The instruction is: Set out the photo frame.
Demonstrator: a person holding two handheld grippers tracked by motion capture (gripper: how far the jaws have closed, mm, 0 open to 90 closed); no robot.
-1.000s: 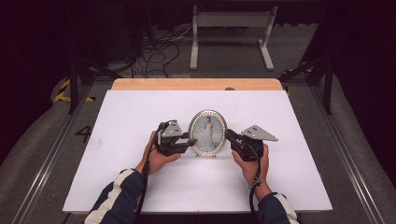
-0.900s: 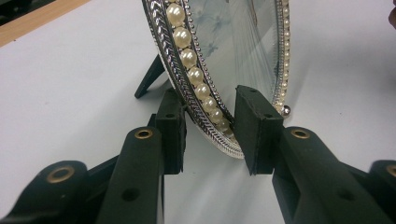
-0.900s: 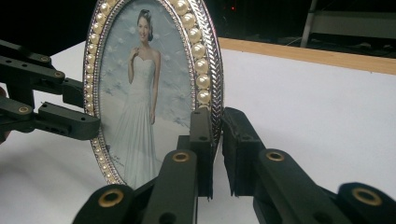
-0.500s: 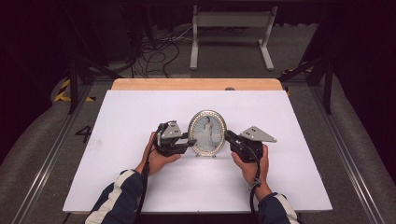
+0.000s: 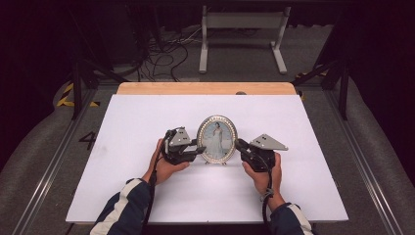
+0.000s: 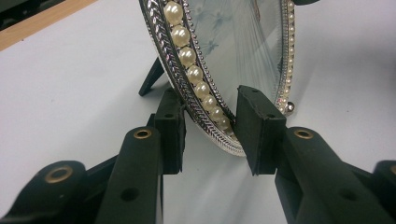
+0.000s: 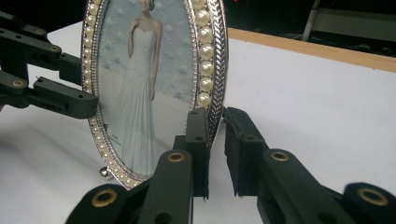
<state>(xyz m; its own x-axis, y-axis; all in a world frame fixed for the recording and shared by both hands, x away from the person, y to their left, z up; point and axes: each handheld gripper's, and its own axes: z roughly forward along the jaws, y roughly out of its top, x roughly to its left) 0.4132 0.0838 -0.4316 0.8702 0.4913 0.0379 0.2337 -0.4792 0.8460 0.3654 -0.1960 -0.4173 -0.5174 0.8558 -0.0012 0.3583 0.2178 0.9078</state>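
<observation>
On the white counter [image 5: 147,196], going from the left, the person's left hand [image 5: 164,166] holds the left claw [image 5: 198,150], which points right at the left edge of an oval pearl-trimmed picture frame [image 5: 217,139]. In the left gripper view the frame's rim [image 6: 205,93] passes between the two black jaws: one pad [image 6: 170,126] sits behind the rim, the other pad [image 6: 254,126] stands in front of the glass, and there is a visible gap on the glass side, so the jaws are part-way apart around the edge and not pressed on it. The frame stands upright near the middle of the counter, a little toward the person, propped on a dark back leg [image 6: 152,77] and small silver ball feet [image 6: 289,107]; its photo shows a figure in a long white dress [image 7: 135,107]. At the frame's right edge is the right claw [image 5: 240,144], held in the right hand [image 5: 264,176] and pointing left. In the right gripper view its jaws stand narrow, one on each side of the silver rim [image 7: 215,70], close against it; whether the pads truly pinch the rim I cannot tell. Beyond the counter's far side runs a wooden edge [image 5: 205,88].
</observation>
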